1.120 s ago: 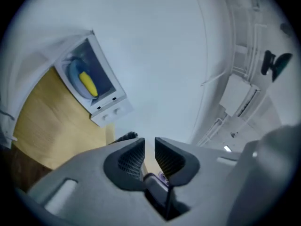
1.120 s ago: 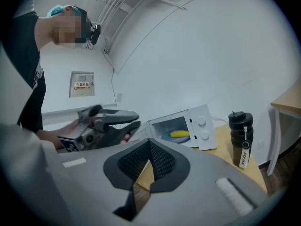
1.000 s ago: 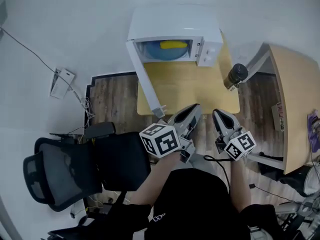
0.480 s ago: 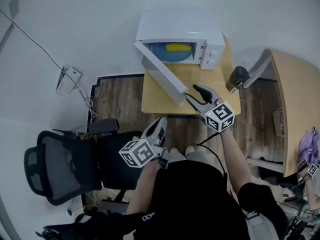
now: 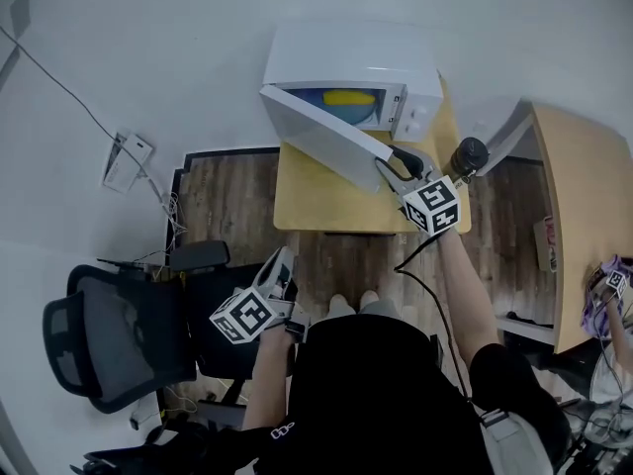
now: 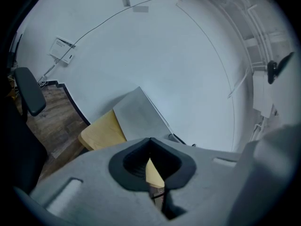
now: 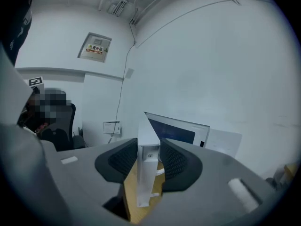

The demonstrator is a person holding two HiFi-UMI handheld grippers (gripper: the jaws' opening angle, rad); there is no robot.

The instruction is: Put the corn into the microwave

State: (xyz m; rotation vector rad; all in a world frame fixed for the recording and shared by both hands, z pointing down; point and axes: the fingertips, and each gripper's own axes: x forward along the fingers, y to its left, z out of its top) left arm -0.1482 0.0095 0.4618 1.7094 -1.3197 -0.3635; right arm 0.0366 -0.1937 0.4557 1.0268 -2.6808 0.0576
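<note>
Right tool (image 5: 389, 161) has just come up, its jaws closing onto the free edge of the white microwave door (image 5: 326, 137), which is now half swung shut. Left tool (image 5: 281, 263) hangs back off the light wooden worktop's (image 5: 316, 201) front edge, pinched shut and empty. Yellow corn (image 5: 348, 97) is already inside the white microwave (image 5: 346, 62). Dark flask (image 5: 467, 154) crowds the right edge.

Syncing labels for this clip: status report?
Left gripper shut, empty. Right gripper, jaws just closed onto microwave door edge. Corn inside on blue plate. Door half shut, nothing blocking.
</note>
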